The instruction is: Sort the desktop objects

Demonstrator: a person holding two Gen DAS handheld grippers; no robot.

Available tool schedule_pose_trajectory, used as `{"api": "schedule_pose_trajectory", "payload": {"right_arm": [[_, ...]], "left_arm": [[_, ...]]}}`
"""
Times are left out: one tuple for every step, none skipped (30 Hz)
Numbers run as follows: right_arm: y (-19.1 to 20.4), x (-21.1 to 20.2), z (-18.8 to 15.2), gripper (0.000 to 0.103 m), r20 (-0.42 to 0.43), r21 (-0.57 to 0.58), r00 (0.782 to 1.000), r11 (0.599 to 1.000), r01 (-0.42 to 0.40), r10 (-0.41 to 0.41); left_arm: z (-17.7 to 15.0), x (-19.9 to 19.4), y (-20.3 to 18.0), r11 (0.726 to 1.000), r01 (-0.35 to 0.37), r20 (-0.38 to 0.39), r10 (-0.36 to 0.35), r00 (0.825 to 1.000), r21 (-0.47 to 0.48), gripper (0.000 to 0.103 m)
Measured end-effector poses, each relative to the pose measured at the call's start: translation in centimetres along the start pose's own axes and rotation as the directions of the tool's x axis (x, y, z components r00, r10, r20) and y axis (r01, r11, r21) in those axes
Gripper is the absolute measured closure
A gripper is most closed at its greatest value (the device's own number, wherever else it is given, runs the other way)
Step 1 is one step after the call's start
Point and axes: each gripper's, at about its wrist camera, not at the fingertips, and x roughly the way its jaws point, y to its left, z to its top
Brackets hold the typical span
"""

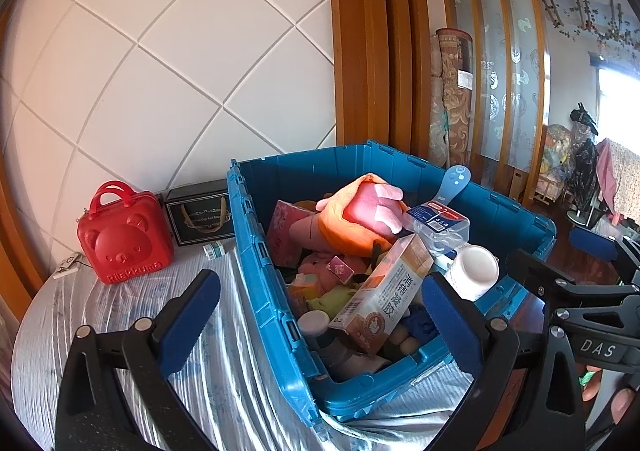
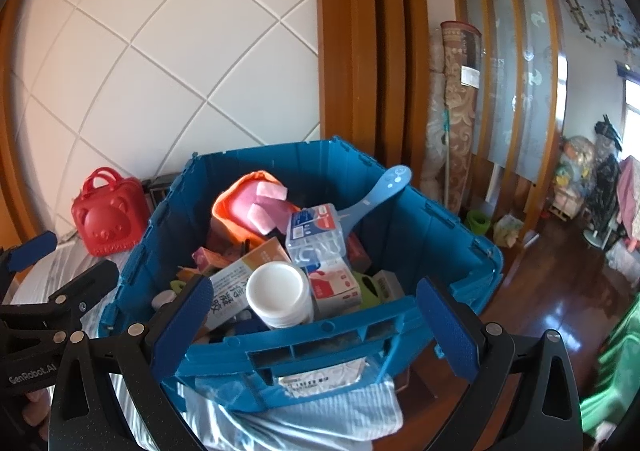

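Note:
A blue plastic crate [image 1: 256,271] [image 2: 332,335] stands on the table, heaped with several things: an orange and pink plush toy [image 1: 360,211] [image 2: 256,207], a tan carton [image 1: 384,295], a white jar [image 1: 474,271] [image 2: 278,295], a clear box [image 1: 438,223] [image 2: 316,235] and a blue spoon [image 1: 454,179] [image 2: 384,187]. My left gripper [image 1: 320,327] is open and empty above the crate's near left corner. My right gripper [image 2: 316,323] is open and empty above the crate's near wall.
A red bear-faced case [image 1: 124,239] [image 2: 108,223] and a black box [image 1: 198,215] stand by the white wall at the back left. The table [image 1: 120,323] has a shiny striped cover. A wooden partition [image 1: 368,43] and rolled carpets [image 1: 452,99] stand behind the crate.

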Motion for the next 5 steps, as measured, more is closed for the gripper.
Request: {"api": "schedule_pose_trajectory", "payload": {"right_arm": [[-0.06, 0.09, 0.00, 0.000, 0.000, 0.002, 1.000, 1.000, -0.002, 0.002], [-0.15, 0.19, -0.04, 0.000, 0.000, 0.005, 1.000, 1.000, -0.004, 0.004], [-0.25, 0.33, 0.00, 0.000, 0.000, 0.008, 1.000, 1.000, -0.005, 0.005], [-0.36, 0.49, 0.01, 0.000, -0.003, 0.012, 1.000, 1.000, -0.005, 0.005], [-0.41, 0.66, 0.02, 0.000, -0.005, 0.016, 1.000, 1.000, -0.006, 0.006]], "left_arm": [[0.00, 0.07, -0.09, 1.000, -0.001, 0.001, 0.001, 1.000, 0.002, 0.001], [0.02, 0.14, -0.15, 1.000, -0.001, 0.002, 0.001, 1.000, 0.005, 0.001], [0.04, 0.23, -0.25, 1.000, -0.003, 0.002, 0.003, 1.000, 0.009, 0.001], [0.07, 0.33, -0.31, 1.000, -0.004, 0.000, 0.004, 1.000, 0.010, 0.001], [0.11, 0.47, -0.36, 1.000, -0.005, -0.002, 0.005, 1.000, 0.010, 0.001]]}}
